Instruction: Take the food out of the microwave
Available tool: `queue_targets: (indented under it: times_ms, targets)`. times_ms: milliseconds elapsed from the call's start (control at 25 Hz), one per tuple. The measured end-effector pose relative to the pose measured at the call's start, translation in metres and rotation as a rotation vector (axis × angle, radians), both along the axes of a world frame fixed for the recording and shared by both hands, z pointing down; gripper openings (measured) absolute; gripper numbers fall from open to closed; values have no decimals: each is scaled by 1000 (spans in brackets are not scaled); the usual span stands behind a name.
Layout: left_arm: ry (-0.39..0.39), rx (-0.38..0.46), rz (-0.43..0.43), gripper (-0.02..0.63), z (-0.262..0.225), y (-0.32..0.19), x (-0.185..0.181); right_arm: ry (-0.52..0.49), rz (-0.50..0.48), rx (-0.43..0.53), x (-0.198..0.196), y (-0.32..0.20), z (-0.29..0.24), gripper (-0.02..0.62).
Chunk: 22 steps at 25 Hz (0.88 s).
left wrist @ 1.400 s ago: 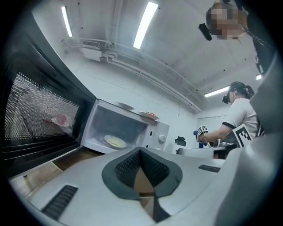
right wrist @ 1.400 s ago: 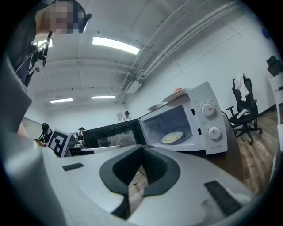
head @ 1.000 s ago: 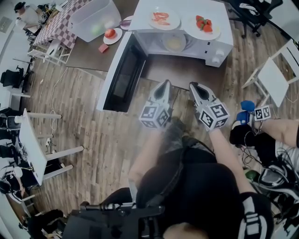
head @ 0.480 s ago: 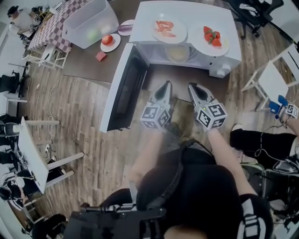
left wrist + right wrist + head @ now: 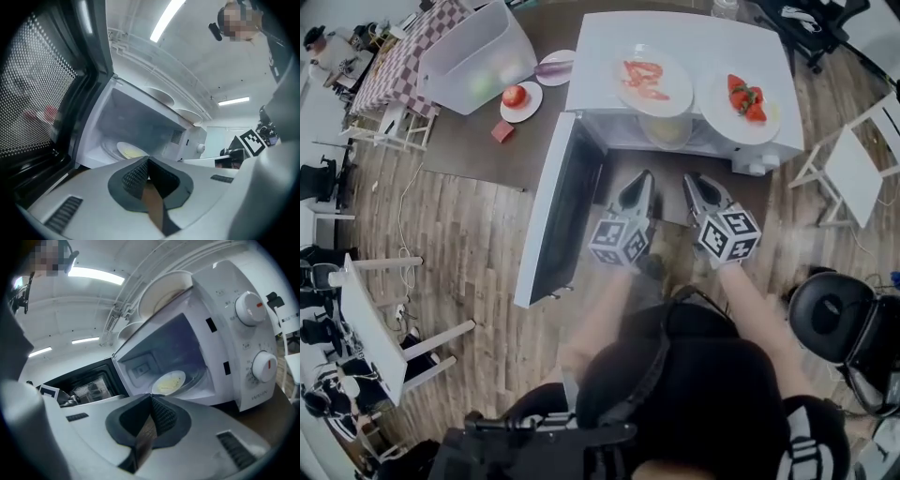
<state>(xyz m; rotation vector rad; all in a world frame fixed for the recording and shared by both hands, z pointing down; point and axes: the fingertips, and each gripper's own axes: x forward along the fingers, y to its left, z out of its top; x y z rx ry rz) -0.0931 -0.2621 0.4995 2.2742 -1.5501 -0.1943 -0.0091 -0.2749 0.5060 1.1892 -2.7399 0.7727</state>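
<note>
A wood-plank floor (image 5: 469, 244) spreads to the left of the left claw (image 5: 639, 180) and back toward the person. The brown surface (image 5: 473, 155) lies below both claws and runs off to the far left. A white chair (image 5: 853, 173) stands right of the right claw (image 5: 694, 180), and white desks (image 5: 370, 319) sit well to the left. Overhead, strip lights (image 5: 166, 18) glow on a white ceiling (image 5: 70, 310).

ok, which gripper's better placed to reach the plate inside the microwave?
Right, probably: the plate sits straight ahead of the right gripper, unobstructed; the open door hangs beside the left gripper. Both are shut.
</note>
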Motion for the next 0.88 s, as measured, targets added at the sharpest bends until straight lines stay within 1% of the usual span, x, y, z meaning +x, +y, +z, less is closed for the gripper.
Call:
queue_targets:
  times_ms: [120,320,400,480,640,800,840,880]
  targets:
    - [1,-1,26,2,4,-12,2,-25,35,-33,0,-12,4,3]
    - [-7,0,83,2,7,-24,11,-97,102,-119,4,-25,14,3]
    - [-7,-2,98,2,9,-28,13,-103,98,-134,1,-28,16,28]
    - [-9,-3,109,2,10,-32,14,-109,99,-151,-3,-32,20,31]
    - [-13,-5,119,2,16,-41,14,-133,134,-202,-5,-41,29,31]
    - [-35,-3,127,2,18,-48,14,-148,164,-235,-9,-49,36,31]
    - [-39,-2,128,2,18,-49,14,-166,173,-252,-11,-51,37,64]
    - [-42,0,126,2,17,-51,13,-192,184,-273,-12,-53,38,84]
